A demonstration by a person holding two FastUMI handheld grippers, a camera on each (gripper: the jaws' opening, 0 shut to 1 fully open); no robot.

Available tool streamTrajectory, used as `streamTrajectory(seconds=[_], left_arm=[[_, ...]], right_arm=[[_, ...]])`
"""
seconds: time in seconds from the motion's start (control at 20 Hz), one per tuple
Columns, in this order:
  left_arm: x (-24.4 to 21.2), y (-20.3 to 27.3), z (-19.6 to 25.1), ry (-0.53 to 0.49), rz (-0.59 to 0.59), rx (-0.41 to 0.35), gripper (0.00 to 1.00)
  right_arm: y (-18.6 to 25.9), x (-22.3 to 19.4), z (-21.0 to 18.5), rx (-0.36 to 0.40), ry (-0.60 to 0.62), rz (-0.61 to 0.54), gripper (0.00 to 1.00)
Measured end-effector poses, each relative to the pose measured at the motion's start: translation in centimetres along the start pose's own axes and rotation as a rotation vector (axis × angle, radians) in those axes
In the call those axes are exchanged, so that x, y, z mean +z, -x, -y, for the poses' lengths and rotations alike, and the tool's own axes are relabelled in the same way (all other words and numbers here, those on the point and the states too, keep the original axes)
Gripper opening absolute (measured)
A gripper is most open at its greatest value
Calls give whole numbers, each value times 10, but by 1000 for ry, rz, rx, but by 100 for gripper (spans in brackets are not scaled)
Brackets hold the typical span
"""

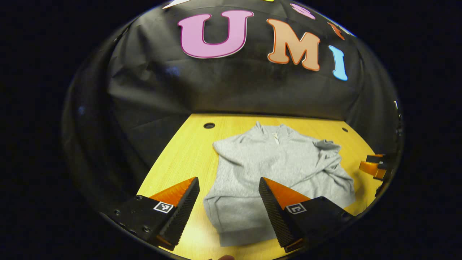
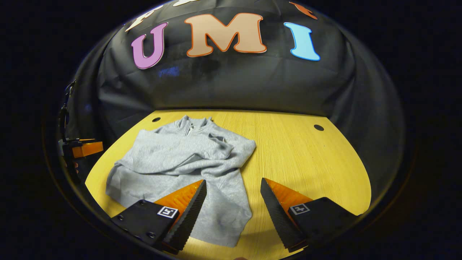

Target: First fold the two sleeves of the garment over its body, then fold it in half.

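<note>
on the table (image 1: 187, 151), one garment (image 1: 274, 169); two grippers (image 1: 229, 187) (image 2: 233, 189) gape wide, empty.

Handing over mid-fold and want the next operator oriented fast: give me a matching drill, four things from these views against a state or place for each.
Things:
1. garment
2. sleeves
3. left gripper
4. table

States or places:
A. bare yellow wood with small round holes near the back
B. lying flat, collar toward the wall
C. open, low over the hem
D. already crossed over the body

Pairs: 1-B, 2-D, 3-C, 4-A
</note>
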State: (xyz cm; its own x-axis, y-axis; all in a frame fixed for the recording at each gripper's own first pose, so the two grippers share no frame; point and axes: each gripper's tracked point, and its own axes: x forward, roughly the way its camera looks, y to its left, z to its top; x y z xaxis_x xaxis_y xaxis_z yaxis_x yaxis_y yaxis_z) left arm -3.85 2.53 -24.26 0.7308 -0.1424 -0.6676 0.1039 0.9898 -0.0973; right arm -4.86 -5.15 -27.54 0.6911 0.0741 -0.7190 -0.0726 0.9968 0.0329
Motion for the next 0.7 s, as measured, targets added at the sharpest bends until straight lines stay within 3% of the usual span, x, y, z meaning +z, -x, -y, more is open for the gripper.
streamTrajectory(seconds=[0.2, 0.25, 0.3, 0.4, 0.45, 0.7], left_arm=[[-53, 6, -2, -20, -106, -18, 97], [-65, 5, -2, -15, -130, -20, 97], [-76, 4, -2, -8, -155, -20, 97], [-95, 3, -1, 3, -190, -23, 96], [-103, 3, 1, 1, -206, -26, 96], [-135, -1, 9, -26, -268, -30, 97]], right_arm=[[4, -26, 1, 2, 30, -53, 96], [7, -33, 1, 2, 31, -68, 92], [9, -41, 0, 3, 28, -85, 96], [14, -59, -4, 5, 27, -121, 92], [16, -67, -5, 6, 27, -139, 96], [20, -105, -11, 10, 29, -222, 96]])
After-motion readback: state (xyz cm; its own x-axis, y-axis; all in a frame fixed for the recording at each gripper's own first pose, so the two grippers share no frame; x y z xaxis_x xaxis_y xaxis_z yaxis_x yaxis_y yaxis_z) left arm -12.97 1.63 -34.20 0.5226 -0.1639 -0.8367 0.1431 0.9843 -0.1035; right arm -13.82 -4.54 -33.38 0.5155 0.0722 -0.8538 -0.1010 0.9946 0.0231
